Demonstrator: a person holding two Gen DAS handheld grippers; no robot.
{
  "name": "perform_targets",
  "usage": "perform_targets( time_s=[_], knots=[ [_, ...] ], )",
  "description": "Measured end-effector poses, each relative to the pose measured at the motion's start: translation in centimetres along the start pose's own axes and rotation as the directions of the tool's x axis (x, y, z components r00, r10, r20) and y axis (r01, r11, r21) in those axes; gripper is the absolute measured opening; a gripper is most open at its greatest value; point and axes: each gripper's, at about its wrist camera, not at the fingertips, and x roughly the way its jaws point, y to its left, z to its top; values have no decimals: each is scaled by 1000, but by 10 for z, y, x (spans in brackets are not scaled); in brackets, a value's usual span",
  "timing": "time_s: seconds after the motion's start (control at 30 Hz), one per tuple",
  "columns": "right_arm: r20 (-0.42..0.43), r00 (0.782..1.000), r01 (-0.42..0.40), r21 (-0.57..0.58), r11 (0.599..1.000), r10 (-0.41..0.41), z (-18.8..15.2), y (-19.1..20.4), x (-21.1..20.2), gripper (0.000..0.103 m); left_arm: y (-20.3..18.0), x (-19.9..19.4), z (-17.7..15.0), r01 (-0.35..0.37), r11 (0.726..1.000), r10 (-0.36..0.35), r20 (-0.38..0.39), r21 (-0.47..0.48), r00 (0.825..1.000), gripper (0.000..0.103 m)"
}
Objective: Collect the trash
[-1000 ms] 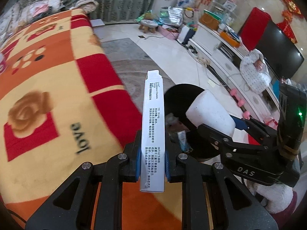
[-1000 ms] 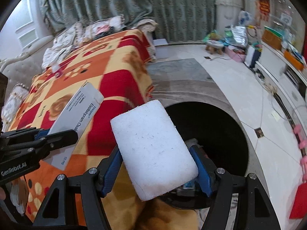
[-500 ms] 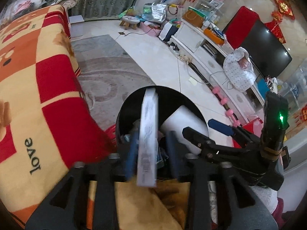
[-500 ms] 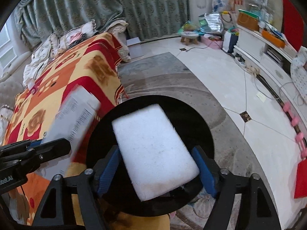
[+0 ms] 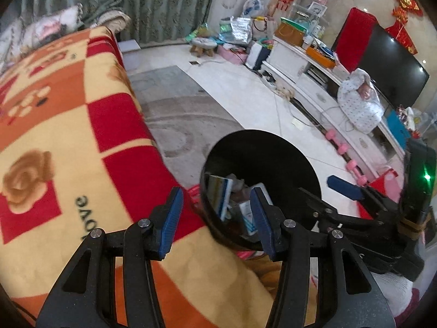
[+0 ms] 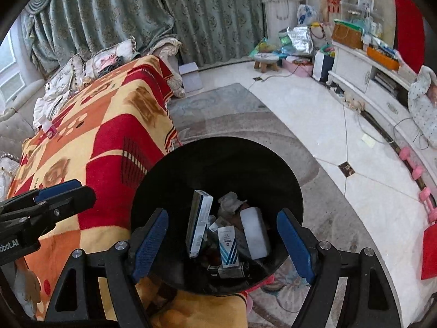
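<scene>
Black bin [image 6: 273, 164] beside blanket-covered bed holds dropped medicine box [image 6: 198, 222] and foam block [image 6: 255, 232]; left tool [image 5: 215, 218] opening, empty, right tool [image 6: 221, 242] released, empty; bumping the rim could tip bin.

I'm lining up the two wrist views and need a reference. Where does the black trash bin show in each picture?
Left wrist view: the black trash bin sits right of centre, beside the blanket's edge, its near rim behind the right finger of the left hand-held gripper.
Right wrist view: the bin fills the lower centre, with the boxes inside it framed between the open fingers of the right hand-held gripper.
Shared landmark: the small wooden stool on the floor by the curtain.
</scene>
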Motion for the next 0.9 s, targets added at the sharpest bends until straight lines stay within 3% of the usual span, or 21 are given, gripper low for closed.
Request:
perform_targets(
  time_s=[0.17, 0.33, 0.6, 0.9],
  knots=[
    [67, 998, 22, -21, 1000, -21, -4, 14, -21, 80, 2, -18, -7, -87, 996, 86, 48, 21, 995, 50],
    [148, 988, 49, -43, 998, -42, -4, 30, -47, 80, 8, -41, -12, -91, 996, 88, 106, 16, 990, 50],
    [236, 971, 52, -50, 997, -39, -5, 50, -77, 80, 2, -79, -20, -138, 989, 124, 219, 51, 968, 50],
    [292, 956, 53, -56, 997, -35, -3, 65, -97, 80, 7, -98, -24, -145, 989, 130, 268, 39, 955, 50]
  ],
)
